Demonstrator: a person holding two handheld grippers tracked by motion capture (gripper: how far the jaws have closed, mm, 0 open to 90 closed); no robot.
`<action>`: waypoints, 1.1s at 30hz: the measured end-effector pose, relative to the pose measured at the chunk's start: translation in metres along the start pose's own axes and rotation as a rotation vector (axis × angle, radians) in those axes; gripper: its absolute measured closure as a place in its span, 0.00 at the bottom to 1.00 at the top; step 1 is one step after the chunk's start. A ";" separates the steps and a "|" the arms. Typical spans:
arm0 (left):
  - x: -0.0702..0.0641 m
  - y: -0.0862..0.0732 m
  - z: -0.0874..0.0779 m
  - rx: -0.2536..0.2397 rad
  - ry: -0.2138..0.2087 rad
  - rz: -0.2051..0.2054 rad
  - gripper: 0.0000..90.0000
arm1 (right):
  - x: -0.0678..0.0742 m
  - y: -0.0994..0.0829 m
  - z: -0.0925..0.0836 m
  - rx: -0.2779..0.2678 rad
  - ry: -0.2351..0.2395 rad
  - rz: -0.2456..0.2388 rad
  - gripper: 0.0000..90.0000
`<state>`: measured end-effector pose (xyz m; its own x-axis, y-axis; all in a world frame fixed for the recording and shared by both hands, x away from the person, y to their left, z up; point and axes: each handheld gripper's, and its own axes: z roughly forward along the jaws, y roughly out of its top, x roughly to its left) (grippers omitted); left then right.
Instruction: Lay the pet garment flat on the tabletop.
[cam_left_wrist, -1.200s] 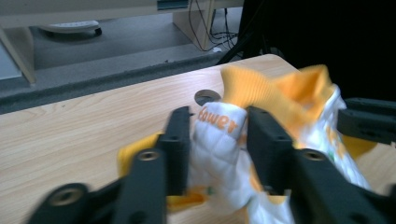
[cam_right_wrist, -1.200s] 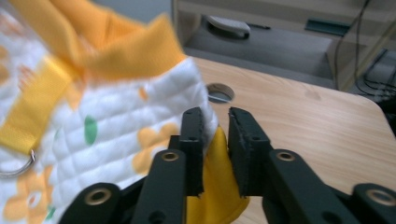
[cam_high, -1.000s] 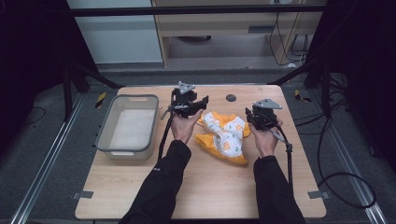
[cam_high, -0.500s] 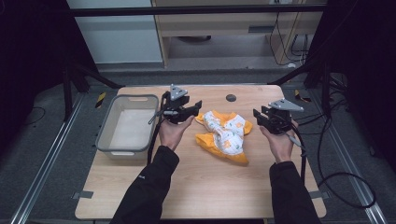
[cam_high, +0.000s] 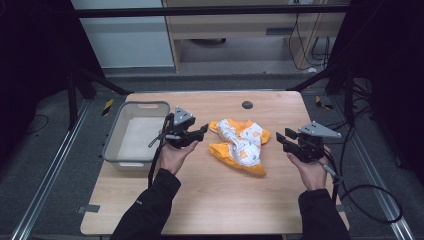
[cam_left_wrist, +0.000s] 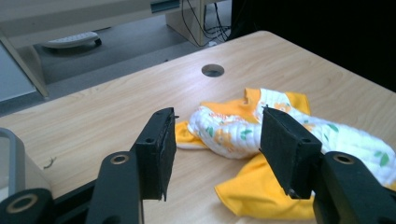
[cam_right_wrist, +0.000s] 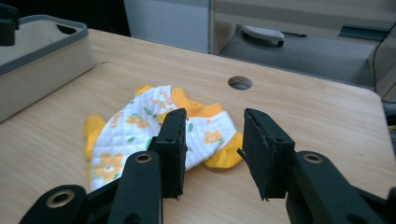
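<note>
The crumpled garment (cam_high: 240, 145) lies mid-table (cam_high: 210, 210). Left gripper (cam_high: 202, 132) and right gripper (cam_high: 281, 138) flank it, jaws apart, just been opening, nothing between

dim surroundings, table (cam_high: 220, 200) evenly lit from above; soft shadows; high view slightly blurred.

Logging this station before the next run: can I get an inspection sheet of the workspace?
Surface: wooden table, round cable hole near the far edge.
Job's things: orange and white floral garment crumpled mid-table; grey bin at the left.
Clutter: nothing seen.
Grippers: left hand-held gripper and right hand-held gripper flank the garment, jaws just opening, nothing between them.
Cables: black cable trailing off the right gripper.
Surroundings: metal floor rails, cabinets behind.
</note>
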<state>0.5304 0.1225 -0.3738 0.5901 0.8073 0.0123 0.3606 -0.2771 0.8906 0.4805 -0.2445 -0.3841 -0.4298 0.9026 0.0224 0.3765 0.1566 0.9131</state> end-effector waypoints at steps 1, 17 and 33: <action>0.000 -0.002 0.000 0.003 -0.001 0.004 0.50 | 0.001 -0.002 -0.001 0.002 0.007 0.002 0.66; -0.011 -0.038 0.015 0.079 -0.037 0.021 0.50 | 0.013 -0.043 -0.013 0.040 0.082 0.001 0.64; -0.015 -0.062 0.050 0.141 -0.036 0.035 0.50 | 0.028 -0.073 -0.002 0.124 0.143 -0.032 0.61</action>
<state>0.5351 0.1015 -0.4521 0.6282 0.7777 0.0234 0.4361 -0.3769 0.8172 0.4394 -0.2319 -0.4493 -0.5523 0.8315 0.0602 0.4549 0.2401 0.8575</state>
